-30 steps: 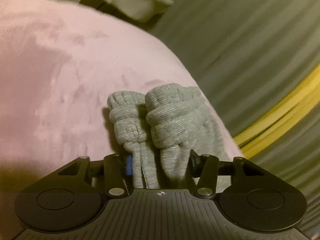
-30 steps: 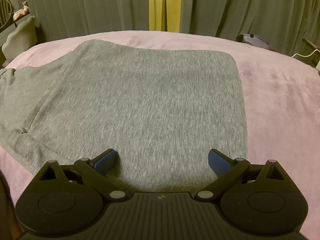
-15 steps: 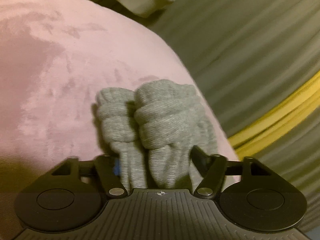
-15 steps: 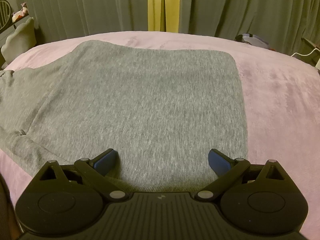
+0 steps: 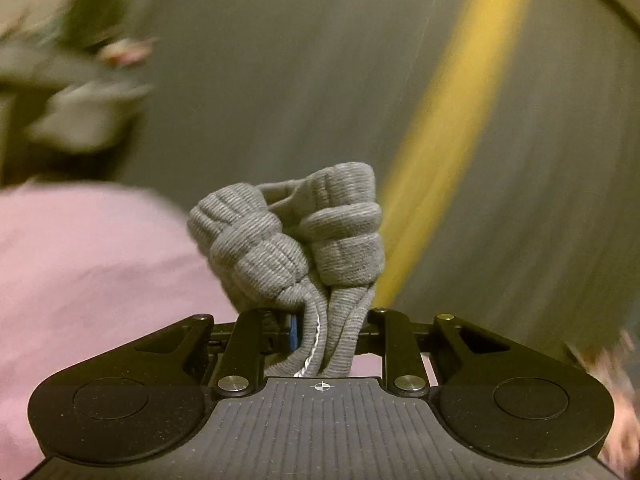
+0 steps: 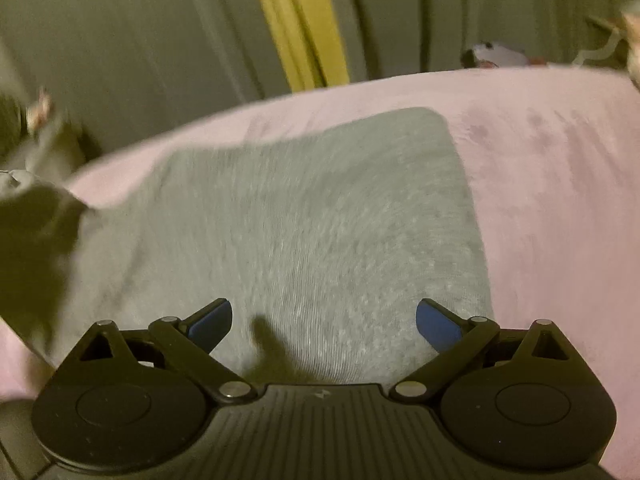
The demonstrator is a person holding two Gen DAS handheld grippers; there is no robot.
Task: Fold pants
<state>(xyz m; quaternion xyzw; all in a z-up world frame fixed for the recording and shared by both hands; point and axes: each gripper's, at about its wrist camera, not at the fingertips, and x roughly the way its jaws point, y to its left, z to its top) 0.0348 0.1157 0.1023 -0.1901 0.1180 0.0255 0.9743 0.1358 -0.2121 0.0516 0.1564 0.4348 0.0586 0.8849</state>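
A pink bed fills my right wrist view, backed by green curtains with a yellow strip between them. The grey pants lie spread flat across the bed, blurred, one end rising off the bed at the left edge. My right gripper hangs over them with its blue-padded fingers wide apart. My left gripper is clamped on the bunched ribbed cuffs, held above the bed's edge.
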